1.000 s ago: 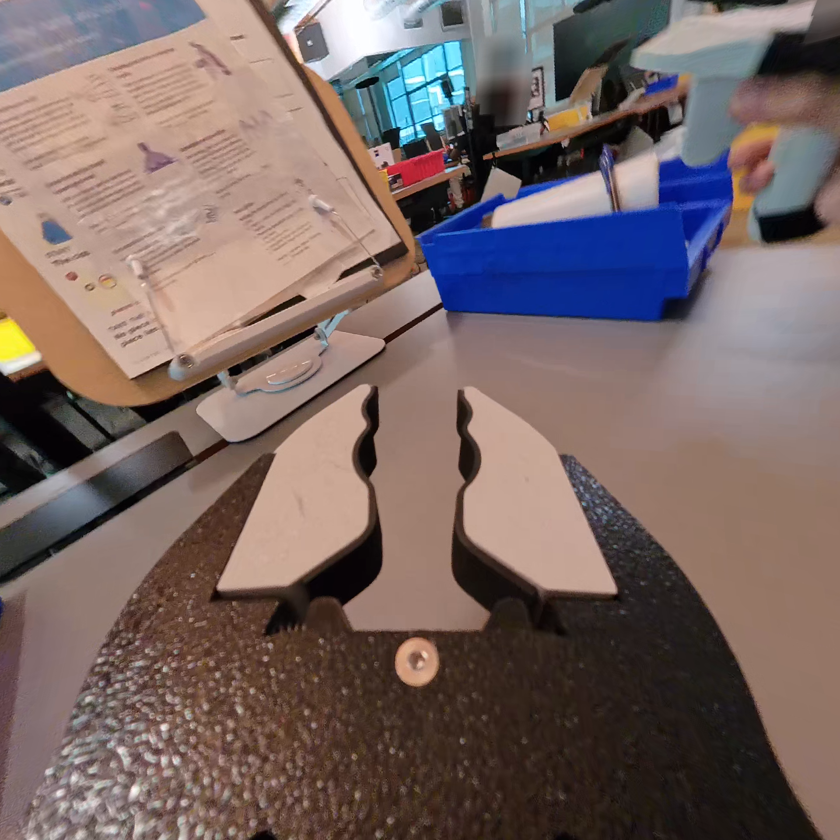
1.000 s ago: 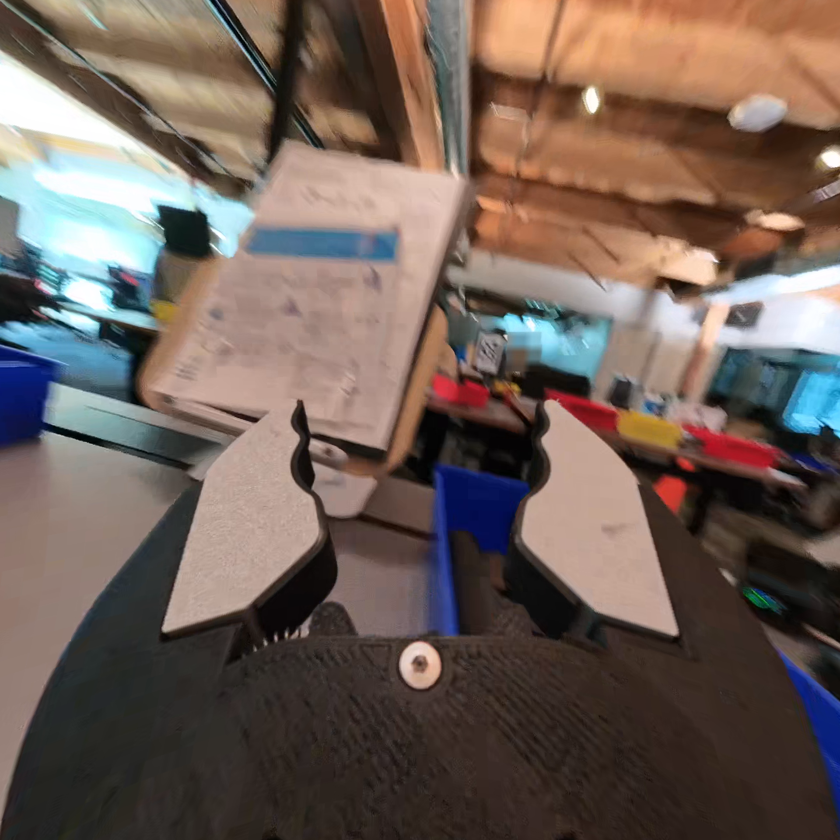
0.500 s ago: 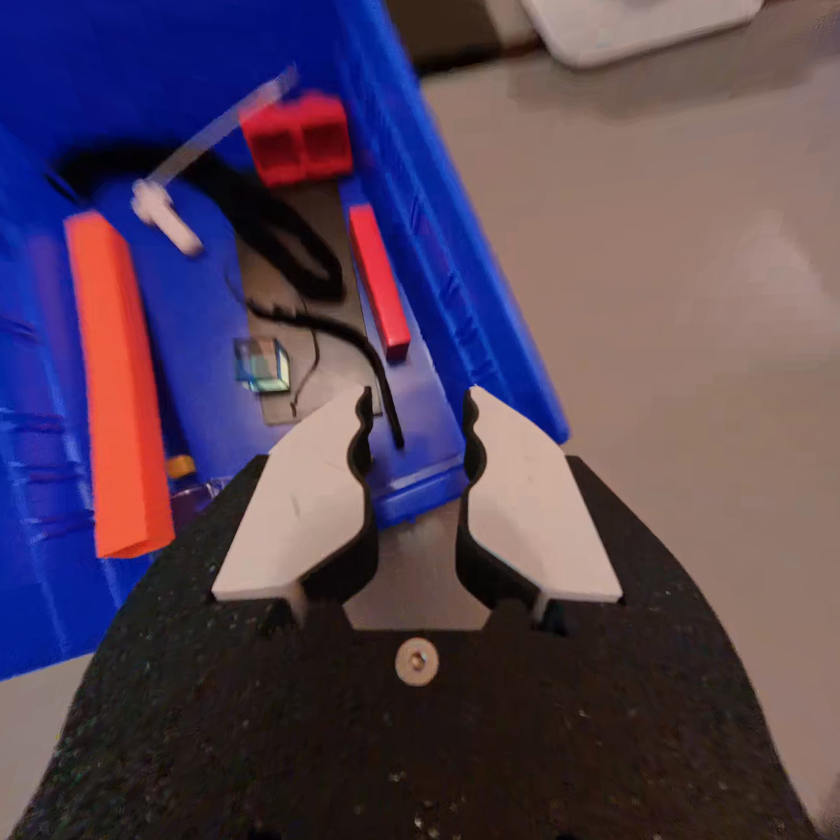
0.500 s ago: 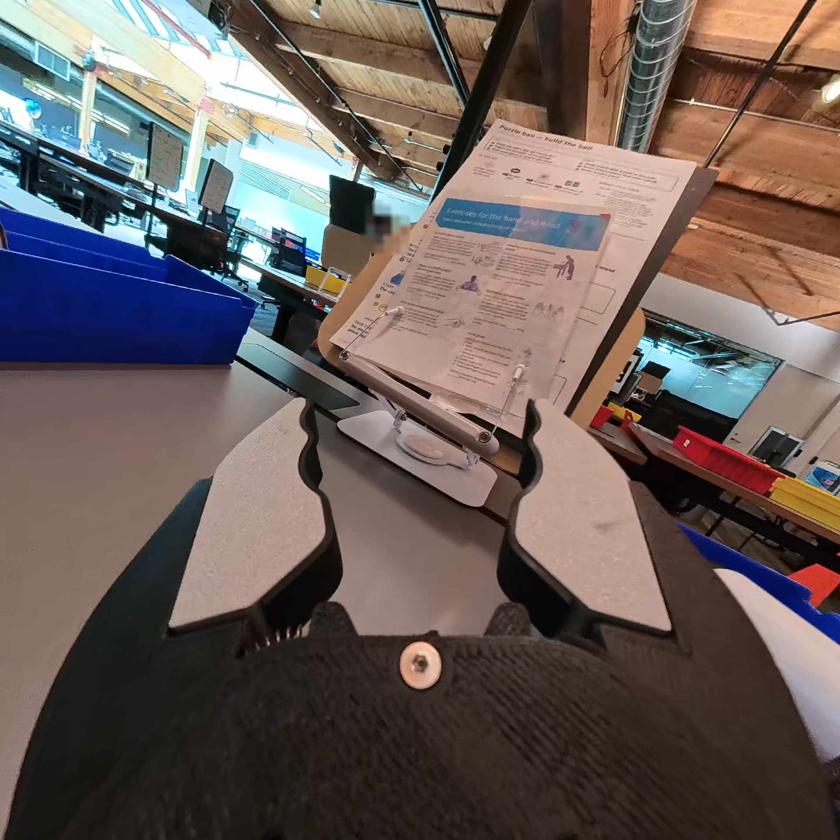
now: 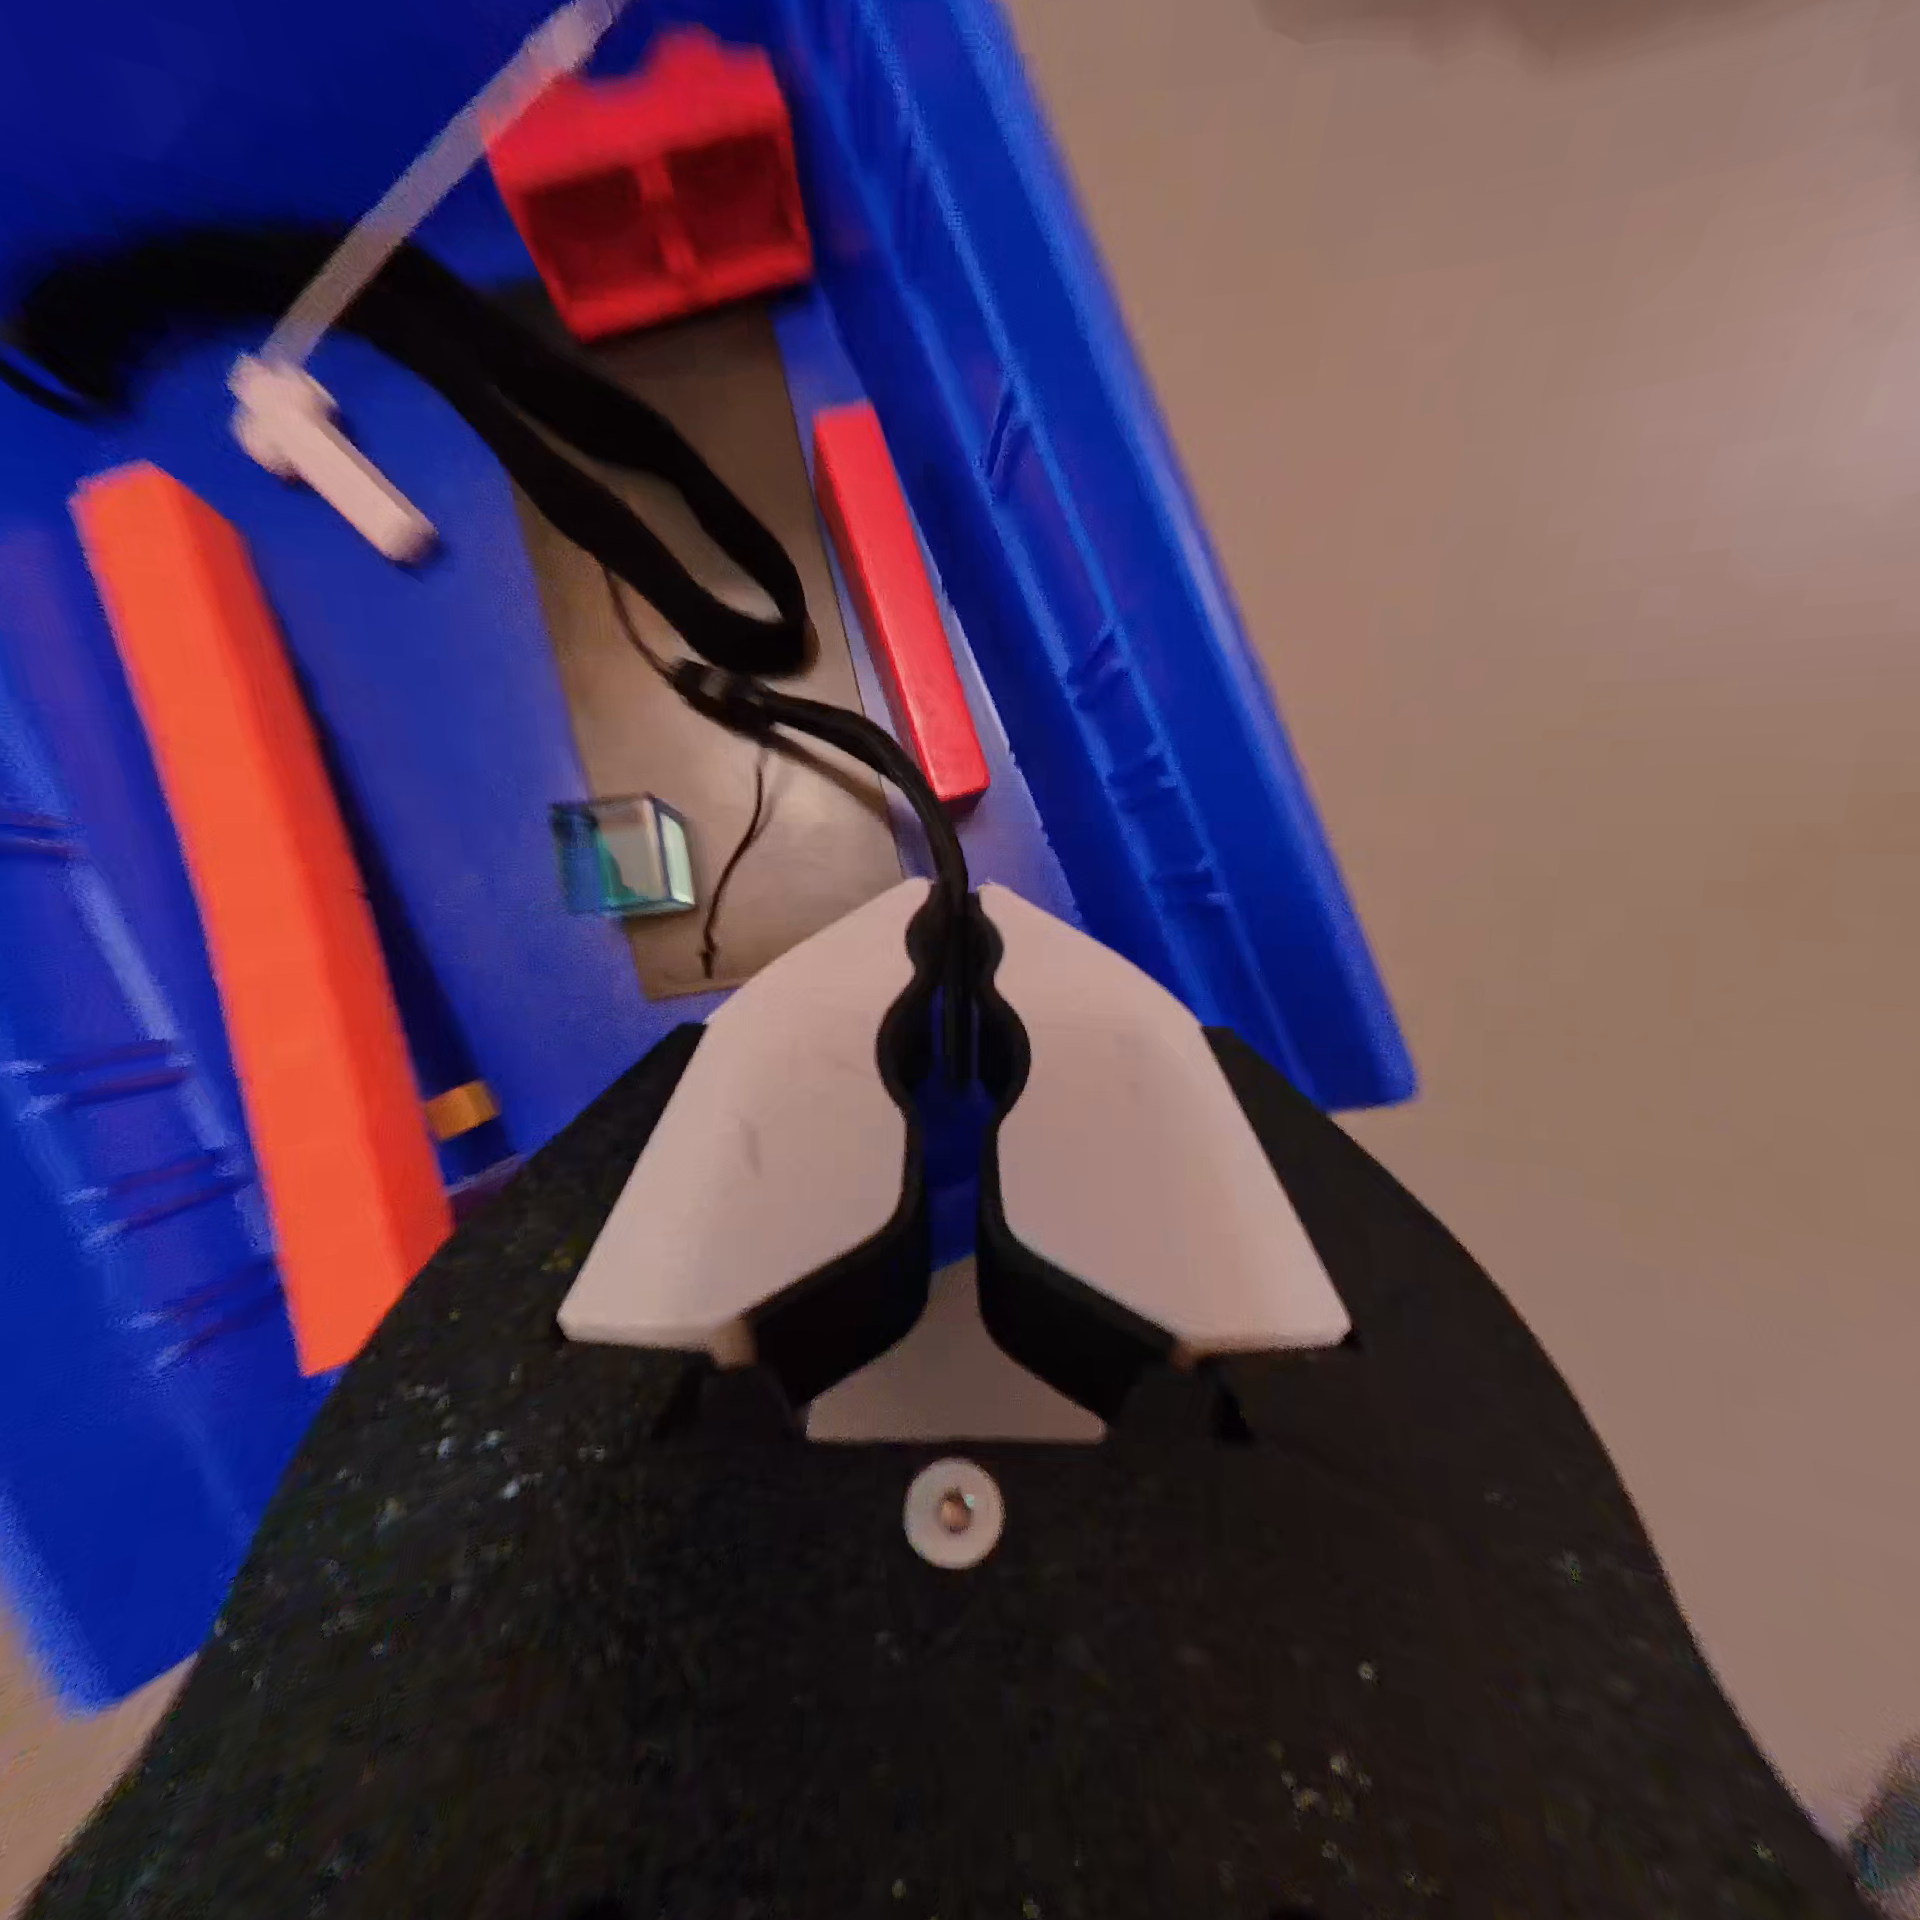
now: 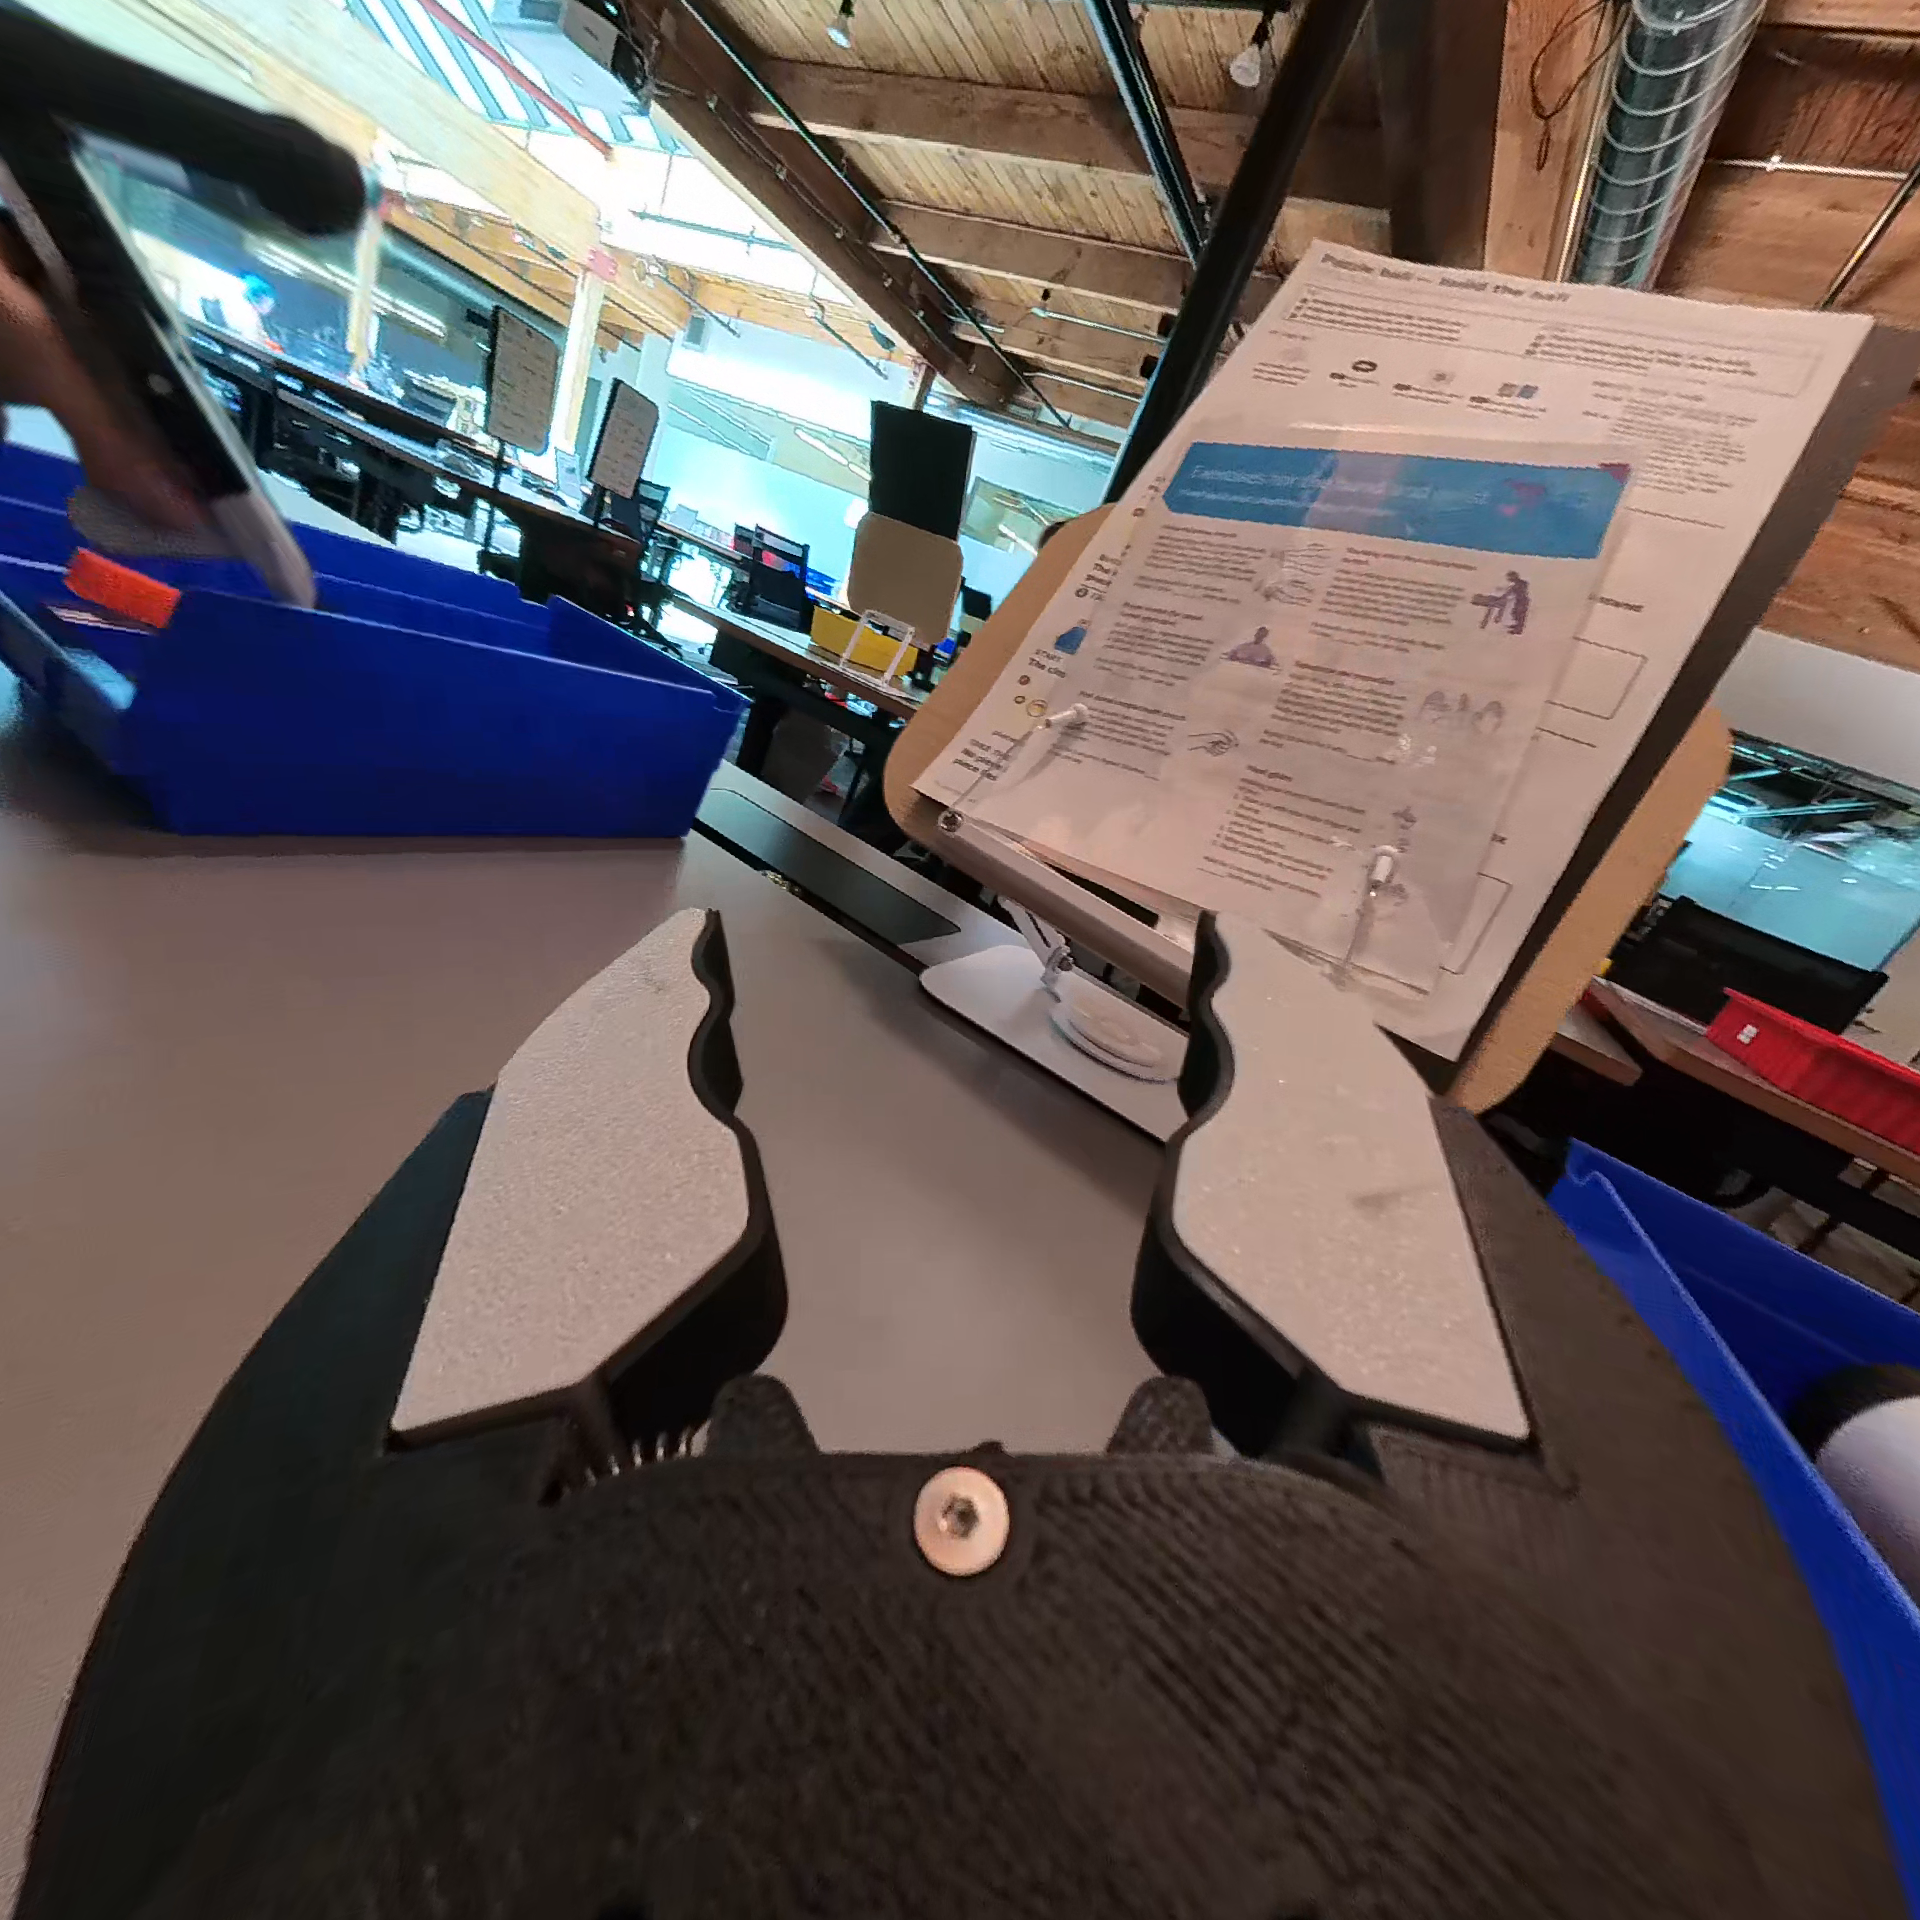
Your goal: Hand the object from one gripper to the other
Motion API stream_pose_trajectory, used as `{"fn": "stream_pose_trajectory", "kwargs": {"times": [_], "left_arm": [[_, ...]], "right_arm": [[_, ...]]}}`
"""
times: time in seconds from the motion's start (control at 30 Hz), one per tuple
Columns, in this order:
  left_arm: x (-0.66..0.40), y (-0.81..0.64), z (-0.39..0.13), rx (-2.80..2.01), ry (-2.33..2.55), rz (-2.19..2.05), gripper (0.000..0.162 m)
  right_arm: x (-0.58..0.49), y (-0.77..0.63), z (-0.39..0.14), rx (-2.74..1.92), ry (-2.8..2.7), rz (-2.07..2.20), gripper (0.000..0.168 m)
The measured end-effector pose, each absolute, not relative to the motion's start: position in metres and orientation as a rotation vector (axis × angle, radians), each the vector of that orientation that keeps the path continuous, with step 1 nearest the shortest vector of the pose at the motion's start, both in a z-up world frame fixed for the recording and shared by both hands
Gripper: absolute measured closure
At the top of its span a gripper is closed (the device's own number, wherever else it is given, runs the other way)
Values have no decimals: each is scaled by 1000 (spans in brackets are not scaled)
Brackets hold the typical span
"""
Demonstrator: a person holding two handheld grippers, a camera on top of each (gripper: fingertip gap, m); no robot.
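In the left wrist view my left gripper (image 5: 951, 896) is shut on the end of a thin black cord (image 5: 831, 732), which runs back to a black strap loop (image 5: 623, 488) lying in a blue bin (image 5: 1091, 582). In the right wrist view my right gripper (image 6: 951, 940) is open and empty, low over the grey table (image 6: 260, 1018). The left gripper also shows there at the far left (image 6: 177, 416), reaching down into the blue bin (image 6: 416, 717).
The bin holds a long orange block (image 5: 249, 883), a red bar (image 5: 899, 613), a red two-cell box (image 5: 655, 218), a small clear cube (image 5: 623, 857) and a white piece (image 5: 332, 468). A document stand (image 6: 1351, 675) with printed sheets stands ahead. Another blue bin (image 6: 1714, 1351) is at right. Across from one pair of fingers to the other is roughly 40 centimetres.
My left gripper swung from the table down over the bin, moved in and closed on the black cord. My right gripper settled facing the document stand and stayed open.
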State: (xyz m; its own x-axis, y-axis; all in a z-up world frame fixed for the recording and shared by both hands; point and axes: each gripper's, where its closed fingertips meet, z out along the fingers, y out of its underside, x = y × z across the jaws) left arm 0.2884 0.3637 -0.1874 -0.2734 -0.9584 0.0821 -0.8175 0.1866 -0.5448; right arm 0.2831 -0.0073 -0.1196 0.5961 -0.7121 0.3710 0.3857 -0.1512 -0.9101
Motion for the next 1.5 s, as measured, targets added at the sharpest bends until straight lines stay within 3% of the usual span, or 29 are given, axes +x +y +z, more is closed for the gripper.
{"fn": "stream_pose_trajectory", "kwargs": {"times": [0.27,0.43,0.57,0.67,0.87,0.9,1.03,1.1,1.3,1.5], "left_arm": [[272,332,-36,-1219,1861,-1446,160],[230,247,10,-775,1817,-2052,160],[207,172,-7,-482,1808,-2371,160],[203,126,-36,-365,1827,-2548,160],[198,87,-73,-212,1876,-2687,160],[195,85,-76,-192,1900,-2696,160],[189,80,-88,-134,1967,-2638,160],[189,81,-88,-133,1944,-2632,160],[193,93,-87,-146,1904,-2567,160],[173,86,-89,13,1948,-2628,160]], "right_arm": [[268,26,-110,-1351,292,-824,88],[228,70,-92,-1196,230,-274,98],[207,92,-88,-1082,261,204,98],[208,85,-79,-902,323,452,107],[263,39,-92,-622,591,612,136],[269,37,-97,-612,626,633,132],[265,53,-111,-709,676,777,143],[254,68,-120,-832,681,823,125],[264,67,-140,-896,811,794,122],[248,79,-147,-850,821,1068,123]]}}
